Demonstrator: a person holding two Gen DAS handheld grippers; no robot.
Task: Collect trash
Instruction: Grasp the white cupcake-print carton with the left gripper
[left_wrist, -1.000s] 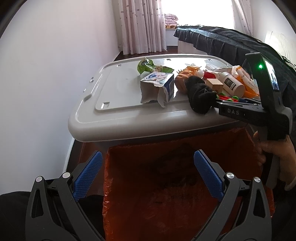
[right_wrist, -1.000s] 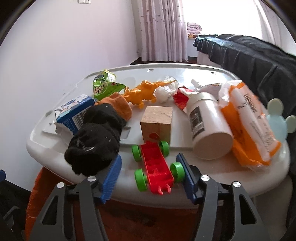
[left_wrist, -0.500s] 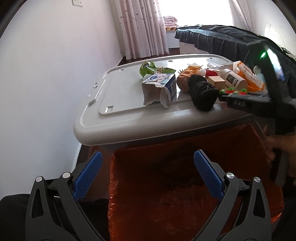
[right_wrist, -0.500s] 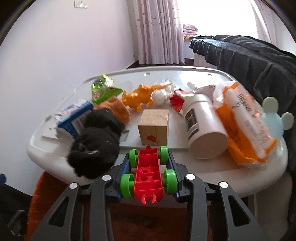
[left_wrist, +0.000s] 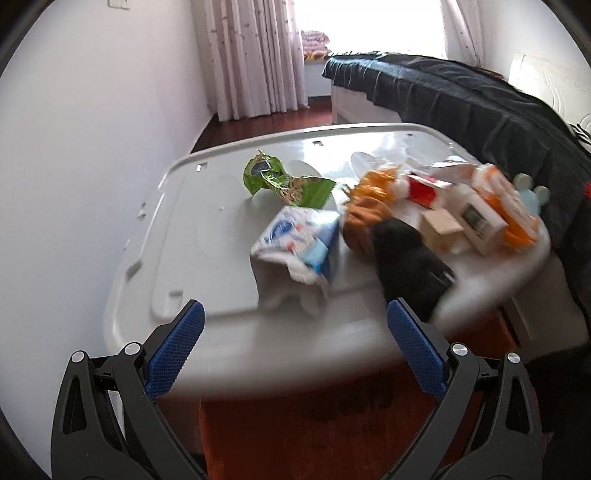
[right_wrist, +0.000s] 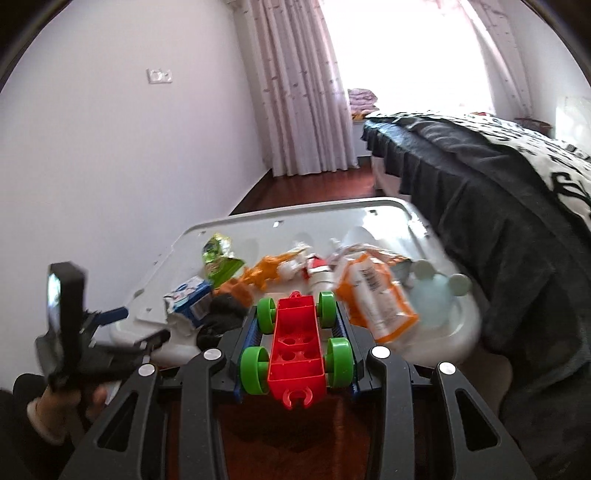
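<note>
My right gripper (right_wrist: 295, 328) is shut on a red toy car with green wheels (right_wrist: 295, 343) and holds it lifted off the grey bin lid (right_wrist: 280, 229), above the orange trash bag (right_wrist: 295, 435). My left gripper (left_wrist: 291, 325) is open and empty at the lid's near edge, in front of a crumpled blue-white carton (left_wrist: 295, 247). The carton also shows in the right wrist view (right_wrist: 188, 299). On the lid lie a green snack wrapper (left_wrist: 284, 181), a black sock (left_wrist: 410, 258), an orange cloth (left_wrist: 365, 218), a wooden block (left_wrist: 441, 229), a white bottle (left_wrist: 476, 214) and an orange packet (right_wrist: 376, 295).
The orange bag (left_wrist: 332, 435) hangs open below the lid's front edge. A bed with a dark cover (right_wrist: 498, 192) stands close on the right. A white wall (left_wrist: 74, 166) runs along the left. A pale blue mouse-shaped object (right_wrist: 436, 291) lies at the lid's right edge.
My right gripper has closed on the toy car, lifted it off the lid and pulled back. My left gripper has risen from over the bag up to the lid's edge.
</note>
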